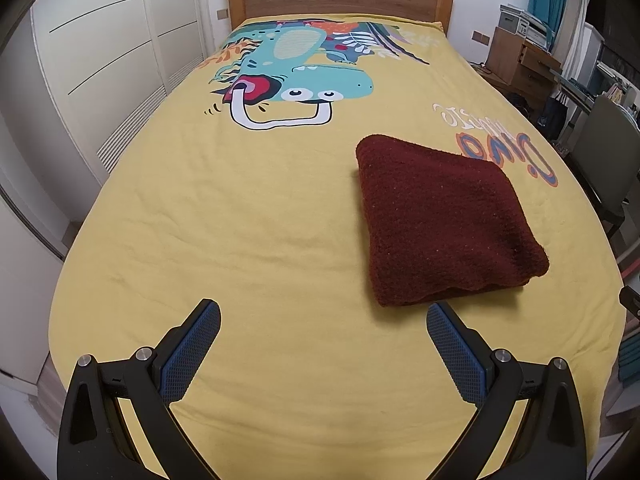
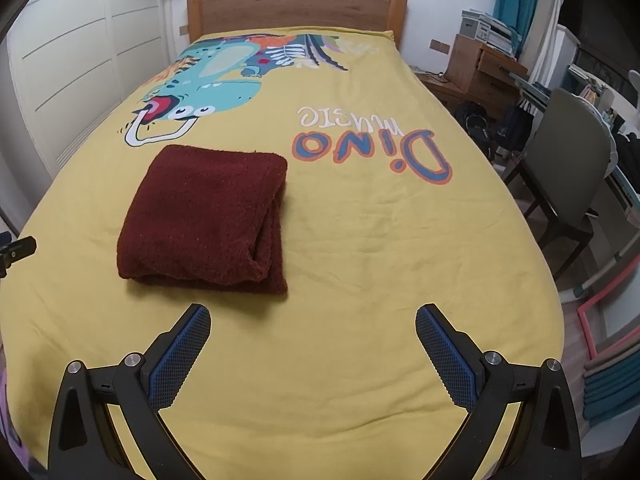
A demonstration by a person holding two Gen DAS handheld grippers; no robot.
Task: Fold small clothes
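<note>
Dark red fuzzy knit garment [image 2: 204,216], folded into a thick square, inner layers hidden, lying on the yellow dinosaur-print bedspread [image 2: 360,260] below the wooden headboard [image 2: 296,10]. Left gripper [image 1: 323,322] and right gripper [image 2: 313,322] both spread wide, holding nothing, just short of it. White wardrobe doors [image 1: 112,60] leftward; cluttered desk and grey chair [image 2: 568,168] rightward, hard to make out.

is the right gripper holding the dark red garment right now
No. The right gripper is open over bare yellow sheet, and the folded dark red garment lies untouched ahead.
</note>
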